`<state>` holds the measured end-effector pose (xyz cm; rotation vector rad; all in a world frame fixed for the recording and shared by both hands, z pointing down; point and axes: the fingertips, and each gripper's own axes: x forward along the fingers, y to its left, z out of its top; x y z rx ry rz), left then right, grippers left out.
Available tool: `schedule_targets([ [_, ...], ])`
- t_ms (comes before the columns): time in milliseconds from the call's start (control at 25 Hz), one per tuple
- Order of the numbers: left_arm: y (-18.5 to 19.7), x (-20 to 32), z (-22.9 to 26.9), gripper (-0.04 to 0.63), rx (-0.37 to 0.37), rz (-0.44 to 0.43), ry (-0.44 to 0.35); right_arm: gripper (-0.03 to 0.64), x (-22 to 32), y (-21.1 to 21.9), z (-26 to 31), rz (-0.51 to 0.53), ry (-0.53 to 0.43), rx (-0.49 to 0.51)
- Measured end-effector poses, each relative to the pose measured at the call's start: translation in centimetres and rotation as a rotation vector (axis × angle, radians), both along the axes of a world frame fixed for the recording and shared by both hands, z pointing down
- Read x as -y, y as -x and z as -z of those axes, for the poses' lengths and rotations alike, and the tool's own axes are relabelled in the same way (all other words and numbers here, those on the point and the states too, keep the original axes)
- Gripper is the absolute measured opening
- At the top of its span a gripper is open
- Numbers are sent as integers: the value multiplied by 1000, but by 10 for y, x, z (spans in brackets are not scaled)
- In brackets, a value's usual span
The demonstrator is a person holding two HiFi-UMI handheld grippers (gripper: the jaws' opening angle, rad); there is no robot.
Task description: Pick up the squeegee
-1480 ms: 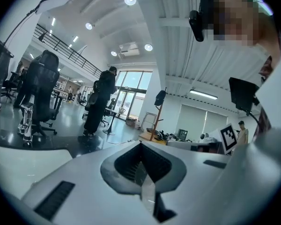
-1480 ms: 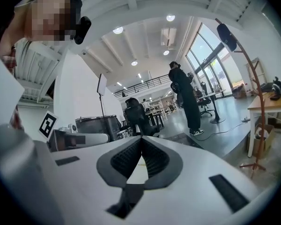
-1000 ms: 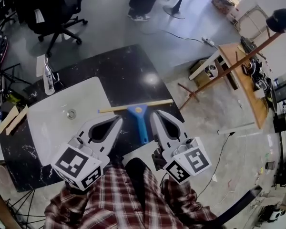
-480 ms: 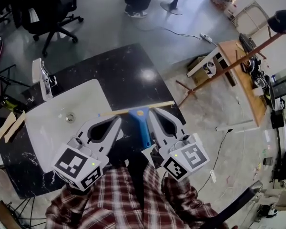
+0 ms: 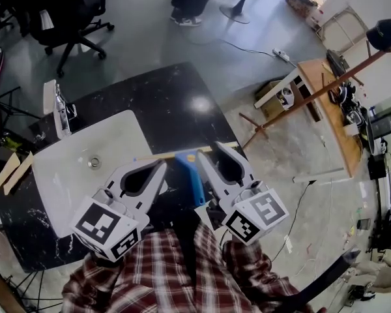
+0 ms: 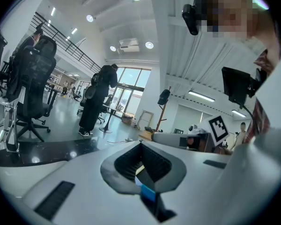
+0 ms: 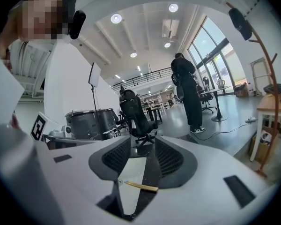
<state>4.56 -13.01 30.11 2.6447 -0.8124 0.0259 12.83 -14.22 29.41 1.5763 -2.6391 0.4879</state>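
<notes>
Blue-handled, the squeegee (image 5: 189, 178) lies on the dark stone counter (image 5: 176, 103), between the two grippers. Its pale blade bar runs across, left to right, and the handle points back toward the person. The right gripper (image 5: 210, 152) is nearer: its inner jaw is just beside the handle, its jaws are opening, and nothing is pressed between them. The left gripper (image 5: 161, 165) has its jaws pressed together, empty. I judge that the right one must shift a little left to straddle the handle. No container is near; the white panel (image 5: 117, 142) carries only a small metal ring (image 5: 93, 162).
</notes>
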Motion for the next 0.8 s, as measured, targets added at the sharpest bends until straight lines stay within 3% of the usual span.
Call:
schedule_targets([
  [200, 0, 1, -3, 9, -9, 2, 4, 200, 5, 2, -4, 38, 37, -10],
  [320, -2, 1, -7, 11, -15, -2, 11, 207, 7, -3, -12, 48, 86, -75],
  [640, -9, 3, -17, 9, -40, -7, 46, 207, 11, -27, -69, 37, 317, -290],
  [800, -6, 5, -24, 9, -50, 4, 65, 207, 3, -23, -107, 76, 445, -318],
])
